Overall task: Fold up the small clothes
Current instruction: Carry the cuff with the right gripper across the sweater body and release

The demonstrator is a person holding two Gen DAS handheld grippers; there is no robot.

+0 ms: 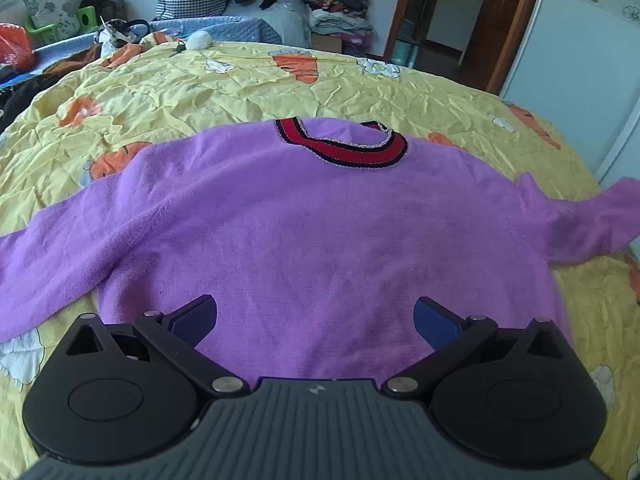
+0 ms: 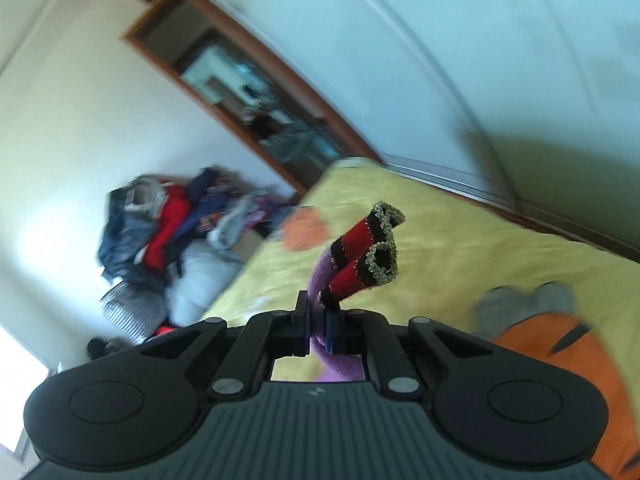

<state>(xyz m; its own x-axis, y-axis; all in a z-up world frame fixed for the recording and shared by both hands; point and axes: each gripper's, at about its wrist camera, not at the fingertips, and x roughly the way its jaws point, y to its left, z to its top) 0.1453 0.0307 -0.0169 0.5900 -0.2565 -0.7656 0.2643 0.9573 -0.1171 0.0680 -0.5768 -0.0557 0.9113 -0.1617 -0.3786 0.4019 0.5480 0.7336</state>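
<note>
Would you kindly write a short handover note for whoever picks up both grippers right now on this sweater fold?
Left gripper: open, empty, hovering over the lower body of the purple sweater.
Right gripper: shut on the sweater's right sleeve just behind its red-and-black cuff, which sticks up past the jaws, off the bed.
Sweater: spread on the yellow carrot-print bedspread, collar at the far end, the left sleeve lying flat out to its side.
Done: garment laid out, one sleeve gripped.
Left: probably bring the held sleeve across the body, then the other sleeve, then fold the body itself.
</note>
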